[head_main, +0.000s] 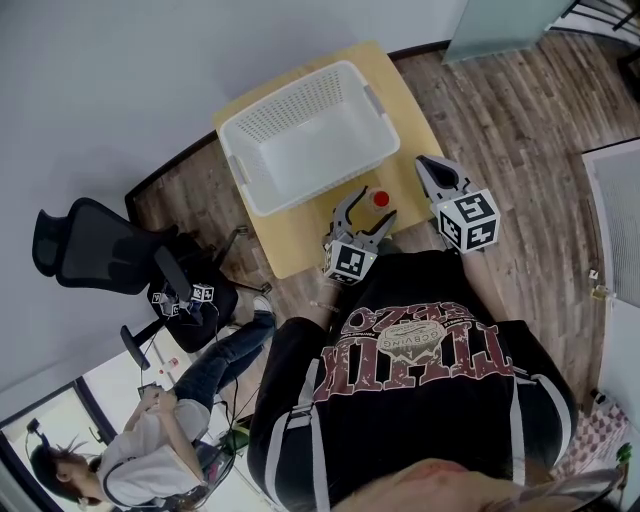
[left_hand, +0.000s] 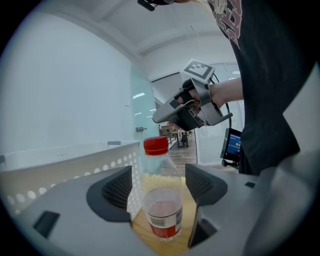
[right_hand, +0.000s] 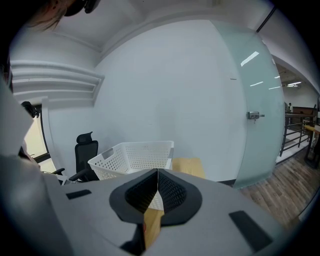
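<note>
A clear plastic bottle (left_hand: 162, 210) with a red cap (head_main: 380, 199) and red label stands on the wooden table (head_main: 400, 120), next to a white perforated basket (head_main: 310, 135). My left gripper (head_main: 370, 208) is open, its two pads (left_hand: 116, 190) on either side of the bottle with small gaps, not touching it. My right gripper (head_main: 437, 172) is shut with nothing in it and hovers just right of the bottle over the table's edge. In the left gripper view the right gripper (left_hand: 159, 118) shows above and behind the cap. The right gripper (right_hand: 157, 187) faces the basket (right_hand: 132, 157).
The basket is empty and fills most of the table's far half. A black office chair (head_main: 90, 245) stands left of the table, and a seated person (head_main: 150, 440) is at the lower left. A frosted glass door (right_hand: 260, 115) is to the right, over wood flooring.
</note>
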